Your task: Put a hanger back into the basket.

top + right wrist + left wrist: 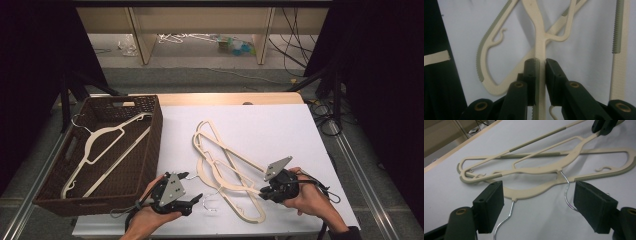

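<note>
Several cream plastic hangers lie tangled on the white table top. My right gripper is at the pile's near right end, and in the right gripper view its pads are shut on one hanger's thin arm. My left gripper is at the pile's near left side, low over the table. In the left gripper view its jaws stand wide apart. Two wire hooks reach into the gap without being pressed. The right gripper appears far off at the top right of that view.
A brown wicker basket stands at the left of the table with one white hanger lying inside. The table's front edge runs just below both hands. Beyond the table are a wooden frame and cables on the floor.
</note>
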Available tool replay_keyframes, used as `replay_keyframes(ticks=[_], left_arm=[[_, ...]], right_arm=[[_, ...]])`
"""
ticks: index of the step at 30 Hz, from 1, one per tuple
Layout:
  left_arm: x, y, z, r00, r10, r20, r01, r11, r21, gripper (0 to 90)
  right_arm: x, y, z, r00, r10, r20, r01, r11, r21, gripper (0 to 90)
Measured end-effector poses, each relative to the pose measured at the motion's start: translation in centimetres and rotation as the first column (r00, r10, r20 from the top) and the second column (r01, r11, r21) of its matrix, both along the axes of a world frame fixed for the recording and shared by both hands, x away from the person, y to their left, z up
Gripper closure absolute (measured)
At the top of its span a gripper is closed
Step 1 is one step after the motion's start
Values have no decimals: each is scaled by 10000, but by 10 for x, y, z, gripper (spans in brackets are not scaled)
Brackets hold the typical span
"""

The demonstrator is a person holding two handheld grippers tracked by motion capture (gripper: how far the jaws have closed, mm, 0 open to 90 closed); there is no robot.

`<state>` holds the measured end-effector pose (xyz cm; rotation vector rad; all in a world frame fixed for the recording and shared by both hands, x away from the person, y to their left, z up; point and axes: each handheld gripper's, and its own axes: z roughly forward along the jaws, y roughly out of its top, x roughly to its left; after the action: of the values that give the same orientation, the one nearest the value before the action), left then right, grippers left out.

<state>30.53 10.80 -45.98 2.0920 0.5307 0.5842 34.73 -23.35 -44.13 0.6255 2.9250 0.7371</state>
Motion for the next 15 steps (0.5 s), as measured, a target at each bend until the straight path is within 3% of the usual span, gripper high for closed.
replay_keyframes(ticks=[1, 3, 4, 9, 15], left_arm=[[0, 0, 0, 10000, 0, 0, 0, 10000, 0, 249], [10, -7, -8, 9998, -40, 199, 23, 9964, 853, 258], [10, -7, -8, 9998, -40, 199, 23, 9964, 853, 264], [17, -24, -21, 9966, -687, 449, 586, 9787, 1965, 278], [22, -39, -26, 9912, -1080, 762, 854, 9633, 2547, 297]], right_arm=[[-2, 0, 2, 10000, 88, -12, -88, 10000, 27, 796], [-4, 1, 4, 9998, 203, -71, -203, 9998, 21, 796], [-5, 1, 5, 9995, 298, -66, -297, 9995, 105, 796], [-9, 0, 9, 9995, 270, -149, -269, 9996, 91, 796], [-13, 2, 19, 9994, 342, 4, -342, 9994, 81, 796]])
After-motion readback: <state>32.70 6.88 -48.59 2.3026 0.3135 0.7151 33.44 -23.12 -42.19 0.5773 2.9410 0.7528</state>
